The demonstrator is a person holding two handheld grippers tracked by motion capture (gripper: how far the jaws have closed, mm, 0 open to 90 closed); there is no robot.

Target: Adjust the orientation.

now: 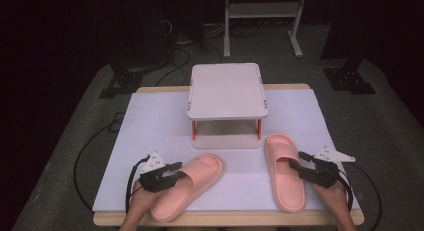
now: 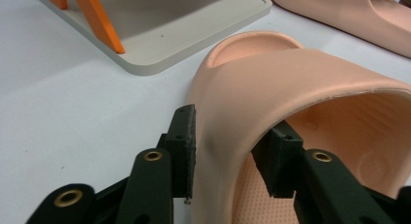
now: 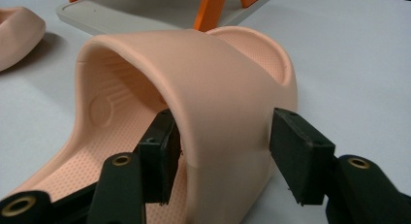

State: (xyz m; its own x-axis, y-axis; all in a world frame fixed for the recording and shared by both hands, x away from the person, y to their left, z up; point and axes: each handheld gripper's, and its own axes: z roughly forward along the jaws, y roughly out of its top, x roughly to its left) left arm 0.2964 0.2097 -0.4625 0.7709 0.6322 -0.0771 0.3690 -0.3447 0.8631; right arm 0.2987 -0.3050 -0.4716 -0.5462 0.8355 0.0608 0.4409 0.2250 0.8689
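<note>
Two peach slippers lie on the white table cover, one to each side in front of a small rack. The left slipper points up and to the right; my left gripper straddles the outer side of its strap, one pad against the outside wall and the other under the strap, both touching. The right slipper lies nearly straight. My right gripper has one pad under its strap and the other pad just beside the outer wall, with a thin gap.
A pale two-level rack with orange legs stands at the middle back of the white cover. The wooden table edge runs along the front. Cables and stand bases lie on the floor behind.
</note>
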